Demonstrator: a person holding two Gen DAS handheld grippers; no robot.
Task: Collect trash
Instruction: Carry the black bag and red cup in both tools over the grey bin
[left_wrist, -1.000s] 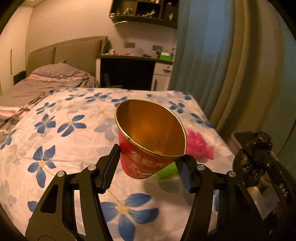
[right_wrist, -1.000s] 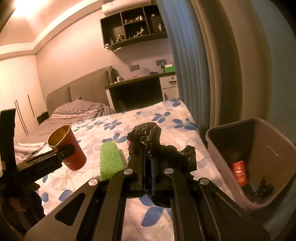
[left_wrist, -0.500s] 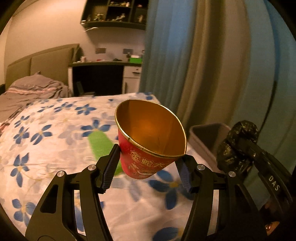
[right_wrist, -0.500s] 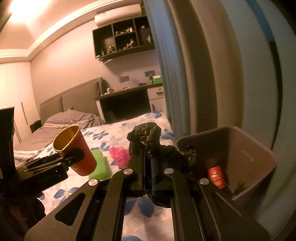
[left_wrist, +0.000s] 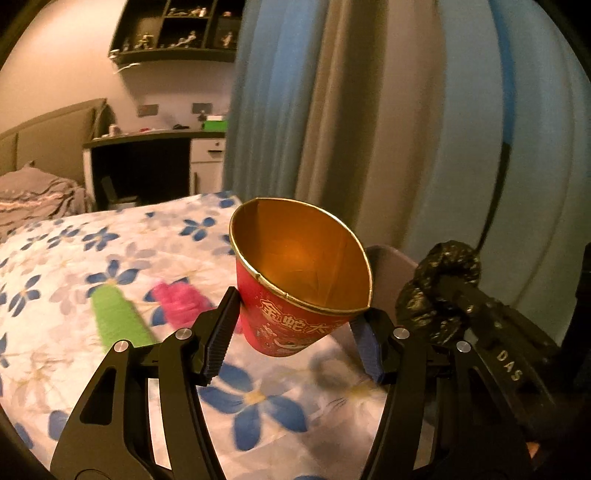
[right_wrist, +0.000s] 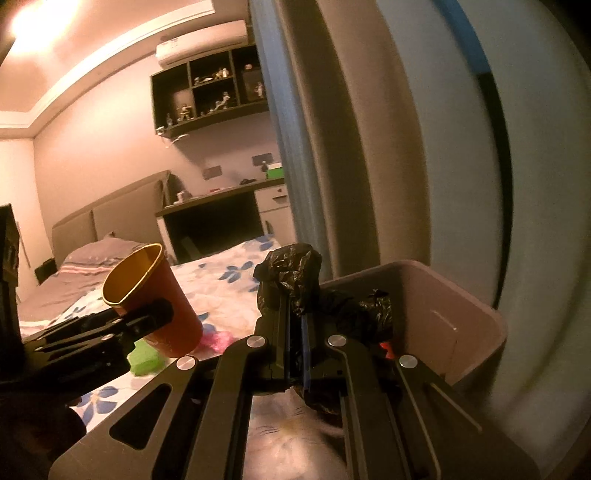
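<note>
My left gripper (left_wrist: 295, 332) is shut on a red paper cup (left_wrist: 295, 288) with a gold inside, held above the bed; the cup (right_wrist: 159, 295) also shows in the right wrist view. My right gripper (right_wrist: 295, 332) is shut on a crumpled black plastic bag (right_wrist: 295, 273), also seen in the left wrist view (left_wrist: 439, 291). A grey trash bin (right_wrist: 461, 314) stands just past the bag at the bed's right side, something red inside it. In the left wrist view the bin's rim (left_wrist: 388, 254) peeks out behind the cup.
A green foam piece (left_wrist: 114, 317) and a pink crumpled item (left_wrist: 177, 299) lie on the flowered bedspread (left_wrist: 74, 280). Curtains (left_wrist: 332, 110) hang behind the bin. A desk (left_wrist: 147, 162) and wall shelves (left_wrist: 177, 33) stand at the far end.
Both grippers have swung right toward the bin, each keeping its load. The bin now sits closer and lower centre in the right wrist view.
</note>
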